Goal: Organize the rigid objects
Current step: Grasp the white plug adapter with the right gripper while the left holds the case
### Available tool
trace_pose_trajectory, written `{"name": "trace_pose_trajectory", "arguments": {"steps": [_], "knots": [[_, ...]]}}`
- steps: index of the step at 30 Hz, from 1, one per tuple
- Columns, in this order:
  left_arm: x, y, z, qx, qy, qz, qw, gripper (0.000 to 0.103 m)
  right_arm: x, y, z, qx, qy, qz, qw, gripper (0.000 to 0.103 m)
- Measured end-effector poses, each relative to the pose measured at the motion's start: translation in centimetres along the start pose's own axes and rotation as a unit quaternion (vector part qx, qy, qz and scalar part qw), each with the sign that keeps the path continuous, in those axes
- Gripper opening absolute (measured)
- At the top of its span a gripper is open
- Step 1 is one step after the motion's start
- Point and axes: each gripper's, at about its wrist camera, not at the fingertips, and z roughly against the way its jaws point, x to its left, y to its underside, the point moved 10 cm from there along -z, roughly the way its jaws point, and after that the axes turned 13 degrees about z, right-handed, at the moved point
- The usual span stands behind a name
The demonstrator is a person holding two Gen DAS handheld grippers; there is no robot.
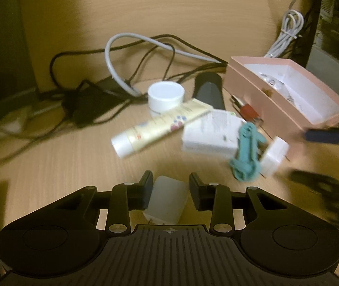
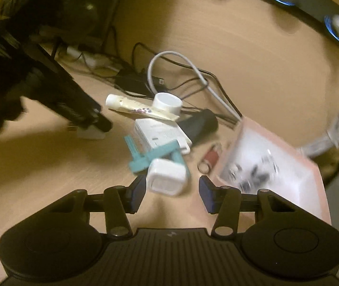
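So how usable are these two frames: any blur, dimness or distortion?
Left wrist view: dim yellowish light, fisheye bending, the pink cardboard box and right edge smeared. Right wrist view: heavier motion blur, the small white plug adapter soft, the box contents unreadable.

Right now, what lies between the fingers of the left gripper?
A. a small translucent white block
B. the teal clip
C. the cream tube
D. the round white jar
A: in the left wrist view a small translucent white block sits between the fingers of the left gripper, while the teal clip, the cream tube and the round white jar lie farther off on the desk.
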Motion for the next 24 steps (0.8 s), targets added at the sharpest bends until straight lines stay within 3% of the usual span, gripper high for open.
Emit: {"name": "trace_pose_trajectory", "arguments": {"steps": [4, 9, 13, 16, 24], "knots": [[-0.4, 1.9, 1.8, 0.005, 0.008, 0.021, 0.9997, 0.038, 0.1, -0.5, -2.4, 0.008, 0.002, 0.012, 1.000, 0.046], [-0.9, 3.7, 3.4, 0.006, 0.017, 0.083, 0.9964, 0.038, 0.4, -0.5, -3.2, 0.008, -0.008, 0.003, 1.000, 0.046], [-1.9, 4.5, 3.8, 0.012, 0.030, 0.112, 0.9932, 0.038, 0.7, 0.2, -2.5, 0.015, -0.037, -0.016, 0.999, 0.025], [-3.2, 5.0, 4.0, 0.015, 0.036, 0.102, 0.9941, 0.038, 0.9, 1.7, -1.4, 0.026, -0.051, -0.031, 0.998, 0.024], [-4.9, 5.3, 4.0, 0.010, -0.001, 0.060, 0.9981, 0.038, -0.7, 5.8, 2.0, 0.048, -0.035, -0.076, 0.995, 0.024]]}}
